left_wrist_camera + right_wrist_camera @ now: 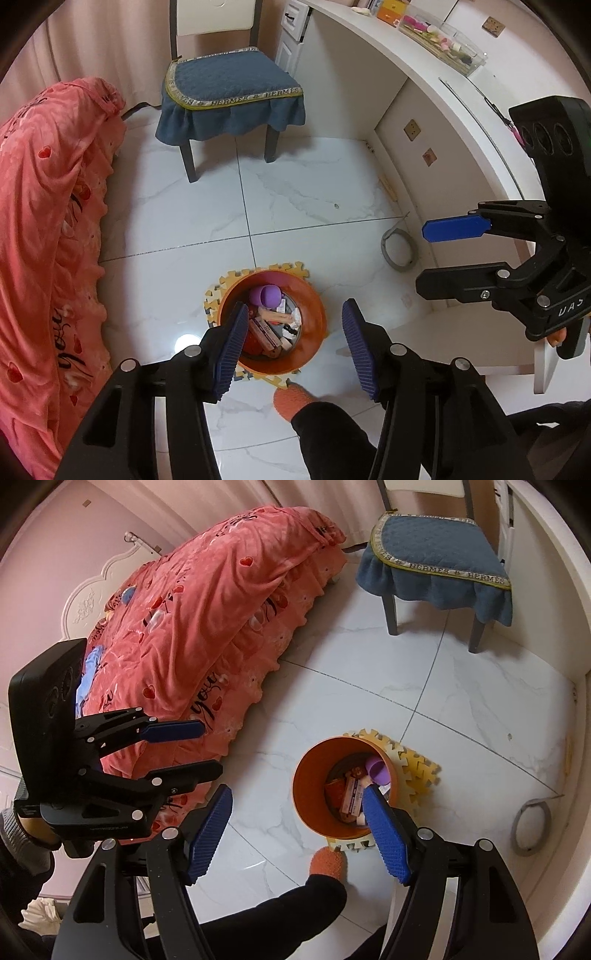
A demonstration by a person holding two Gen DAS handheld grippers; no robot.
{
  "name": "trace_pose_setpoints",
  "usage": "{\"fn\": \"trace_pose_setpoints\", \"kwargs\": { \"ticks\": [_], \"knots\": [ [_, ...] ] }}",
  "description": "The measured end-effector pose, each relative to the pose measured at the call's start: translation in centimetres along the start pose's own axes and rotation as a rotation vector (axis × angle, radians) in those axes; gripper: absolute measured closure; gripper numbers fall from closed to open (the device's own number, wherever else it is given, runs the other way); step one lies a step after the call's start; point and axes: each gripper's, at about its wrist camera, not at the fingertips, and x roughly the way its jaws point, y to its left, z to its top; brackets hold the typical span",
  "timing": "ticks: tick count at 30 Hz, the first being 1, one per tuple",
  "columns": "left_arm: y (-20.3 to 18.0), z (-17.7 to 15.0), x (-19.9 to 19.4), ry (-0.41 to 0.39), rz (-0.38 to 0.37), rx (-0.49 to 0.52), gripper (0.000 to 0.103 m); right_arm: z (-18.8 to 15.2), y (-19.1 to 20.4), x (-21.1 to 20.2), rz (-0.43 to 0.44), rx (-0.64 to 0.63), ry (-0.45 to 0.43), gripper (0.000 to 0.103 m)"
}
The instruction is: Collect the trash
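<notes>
Nearest, the left gripper (pixel 293 341) and the right gripper (pixel 297 834) both hang wide apart above the floor (pixel 295 206) with nothing between their fingers, and a foot in an orange sock (pixel 291 400) stands just near of the bin (pixel 312 314). The orange bin sits on a yellow foam mat (pixel 291 268) and holds the trash (pixel 271 321): small boxes, wrappers and a purple cup (pixel 266 295). Farther off, the bed (pixel 44 221) with its pink cover lies to the left, a grey ring (pixel 399 249) lies by the desk (pixel 424 74) to the right, and the chair (pixel 229 92) stands at the far end.
</notes>
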Motion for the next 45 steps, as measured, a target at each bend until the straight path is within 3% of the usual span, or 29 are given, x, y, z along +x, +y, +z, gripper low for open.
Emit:
{"fn": "trace_pose_setpoints", "kwargs": {
  "ticks": [6, 8, 16, 19, 21, 26, 31, 45],
  "knots": [
    [-1.1, 0.6, -1.1, -0.022, 0.022, -0.001, 0.048, -0.2, -0.1, -1.5, 0.003, -0.006, -0.022, 0.03],
    [-1.4, 0.7, -1.8, -0.036, 0.034, -0.009, 0.037, -0.2, -0.1, -2.3, 0.001, -0.009, -0.032, 0.03],
    [-4.0, 1.4, -4.7, -0.098, 0.053, 0.003, 0.037, -0.6, 0.2, -6.8, 0.001, -0.019, -0.104, 0.026],
    [-5.3, 1.7, -5.9, -0.125, 0.07, 0.012, 0.025, -1.0, 0.2, -8.9, -0.001, -0.023, -0.137, 0.026],
    [-6.3, 1.9, -6.8, -0.153, 0.076, 0.025, 0.025, -1.3, 0.1, -10.4, -0.002, -0.024, -0.157, 0.025],
    [-8.2, 2.4, -8.6, -0.201, 0.119, 0.044, 0.015, -2.3, 0.0, -14.5, -0.032, -0.017, -0.23, 0.011],
    [-10.3, 3.0, -10.7, -0.258, 0.155, 0.041, 0.007, -3.7, -0.1, -18.5, -0.076, -0.005, -0.309, 0.005],
    [-17.4, 3.9, -15.8, -0.428, 0.232, 0.036, 0.006, -8.4, -0.4, -28.9, -0.22, 0.018, -0.527, 0.005]
  ]
}}
